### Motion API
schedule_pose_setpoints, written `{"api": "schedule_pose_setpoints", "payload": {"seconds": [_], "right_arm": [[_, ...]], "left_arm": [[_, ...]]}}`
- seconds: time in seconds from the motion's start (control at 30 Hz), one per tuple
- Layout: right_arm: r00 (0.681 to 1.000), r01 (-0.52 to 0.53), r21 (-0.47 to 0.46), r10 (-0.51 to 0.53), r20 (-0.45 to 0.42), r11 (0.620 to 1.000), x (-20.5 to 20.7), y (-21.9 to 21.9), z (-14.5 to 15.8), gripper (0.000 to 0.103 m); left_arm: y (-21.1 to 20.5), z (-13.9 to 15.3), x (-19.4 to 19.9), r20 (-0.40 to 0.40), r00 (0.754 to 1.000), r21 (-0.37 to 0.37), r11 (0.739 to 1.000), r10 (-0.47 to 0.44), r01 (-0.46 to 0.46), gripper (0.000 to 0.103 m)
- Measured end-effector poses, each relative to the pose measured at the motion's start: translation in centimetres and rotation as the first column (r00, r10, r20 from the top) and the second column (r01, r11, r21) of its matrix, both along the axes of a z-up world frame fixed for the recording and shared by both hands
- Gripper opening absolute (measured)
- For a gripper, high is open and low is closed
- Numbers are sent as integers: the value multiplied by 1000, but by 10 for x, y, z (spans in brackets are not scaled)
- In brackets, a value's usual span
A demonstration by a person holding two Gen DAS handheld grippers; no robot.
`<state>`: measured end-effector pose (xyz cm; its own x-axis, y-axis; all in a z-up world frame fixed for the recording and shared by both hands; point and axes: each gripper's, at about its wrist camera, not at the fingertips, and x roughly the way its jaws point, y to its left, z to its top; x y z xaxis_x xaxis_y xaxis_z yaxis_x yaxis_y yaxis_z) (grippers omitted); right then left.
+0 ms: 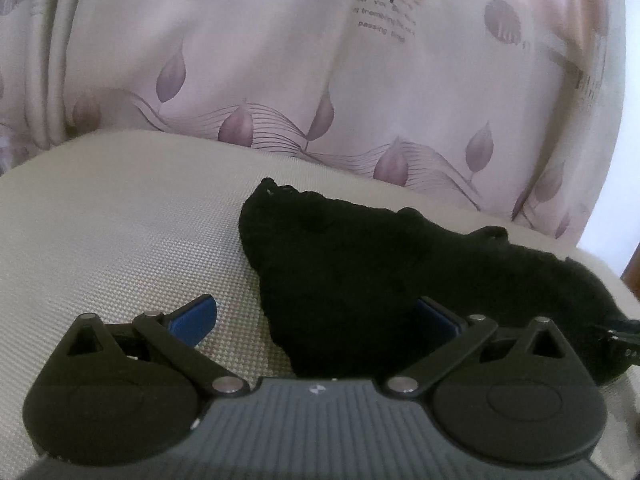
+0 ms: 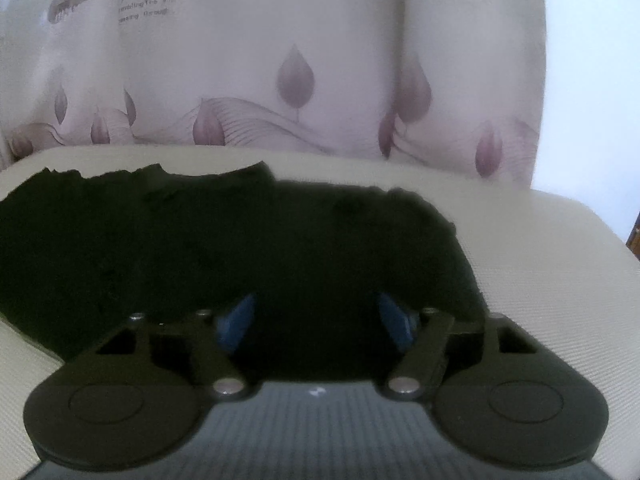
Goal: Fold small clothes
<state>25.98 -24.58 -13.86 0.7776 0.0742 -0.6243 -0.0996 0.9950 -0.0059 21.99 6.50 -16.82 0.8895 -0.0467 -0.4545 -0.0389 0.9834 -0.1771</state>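
A small black garment [image 1: 380, 272] lies crumpled on a beige woven surface [image 1: 120, 232]. My left gripper [image 1: 316, 316] is open, its blue pads spread wide; the garment's left end lies between them, its right pad partly covered by cloth. In the right wrist view the same garment [image 2: 200, 240] fills the middle. My right gripper [image 2: 318, 320] is open over the garment's right part, with the blue fingers [image 2: 236, 320] low against the black cloth. Part of the right gripper shows at the left wrist view's right edge [image 1: 620, 336].
A pale pink curtain with purple leaf print and printed text [image 1: 320, 80] hangs right behind the surface; it also shows in the right wrist view [image 2: 280, 60]. The surface's right edge [image 2: 592, 216] falls off toward a bright wall.
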Motion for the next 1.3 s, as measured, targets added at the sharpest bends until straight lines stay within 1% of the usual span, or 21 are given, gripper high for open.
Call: {"api": "schedule_pose_setpoints", "payload": {"seconds": [0.27,0.3,0.37,0.4,0.47,0.5,0.7,1.3], "right_arm": [[1000,10,-37,-10,3,999,-2,6,-1,75],[1000,13,-46,-13,6,999,-2,7,-1,77],[999,37,-77,-36,9,996,-2,10,-1,91],[999,52,-94,-51,9,994,-2,11,-1,93],[997,71,-110,-71,7,991,0,11,-2,101],[997,81,-112,-81,7,990,0,11,-2,102],[996,91,-65,-92,-13,994,1,4,-3,103],[995,100,-93,-100,5,991,0,7,-1,103]], "left_arm": [[-6,1,2,-10,1000,45,999,11,-10,103],[-6,1,2,-11,1000,47,999,11,-11,103],[-6,1,2,-12,1000,51,999,12,-11,103],[-6,0,1,-12,1000,54,998,12,-11,103],[-7,0,1,-15,1000,64,998,13,-12,103],[-8,0,2,-17,1000,70,997,15,-13,103],[-12,0,4,-27,999,101,995,26,-23,103],[-16,0,4,-30,999,131,991,33,-29,103]]}}
